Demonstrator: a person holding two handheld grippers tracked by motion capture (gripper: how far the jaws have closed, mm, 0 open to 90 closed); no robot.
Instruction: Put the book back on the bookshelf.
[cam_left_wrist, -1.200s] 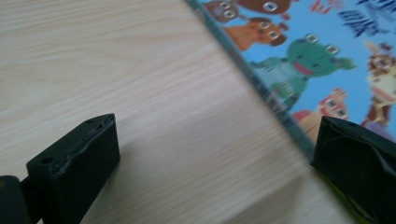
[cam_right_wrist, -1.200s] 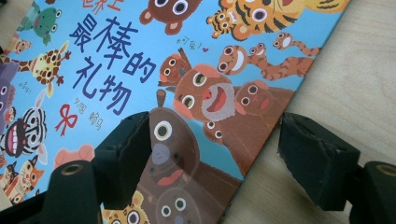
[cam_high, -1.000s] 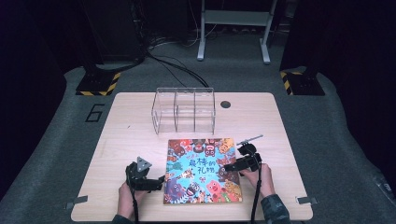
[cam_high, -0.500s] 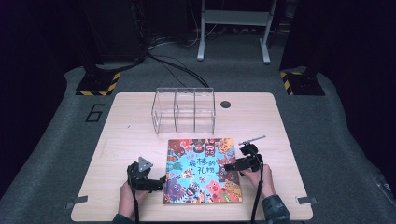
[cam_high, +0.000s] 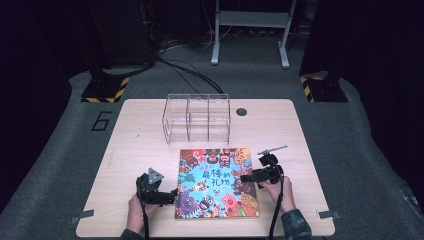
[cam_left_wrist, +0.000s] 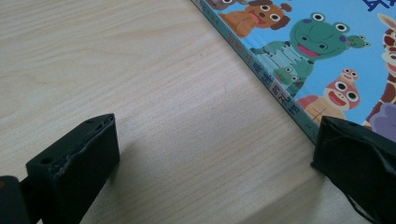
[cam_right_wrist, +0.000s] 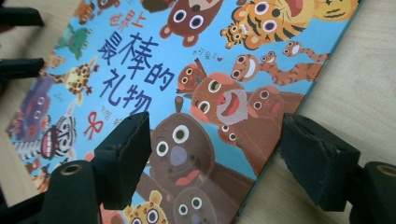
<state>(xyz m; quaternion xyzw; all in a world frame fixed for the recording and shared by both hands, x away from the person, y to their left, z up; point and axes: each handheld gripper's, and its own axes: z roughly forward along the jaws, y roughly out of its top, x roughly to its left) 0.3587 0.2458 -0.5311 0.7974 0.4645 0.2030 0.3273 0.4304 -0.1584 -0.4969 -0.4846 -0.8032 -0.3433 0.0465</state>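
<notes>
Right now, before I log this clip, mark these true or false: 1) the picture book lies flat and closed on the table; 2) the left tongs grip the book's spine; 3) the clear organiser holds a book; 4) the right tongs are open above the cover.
1) True: the picture book lies closed on the table.
2) False: the left tongs stand open over bare wood beside the spine.
3) False: the clear organiser has nothing in its compartments.
4) True: the right tongs are open over the cover near its edge, though their jaws have just been closing.
</notes>
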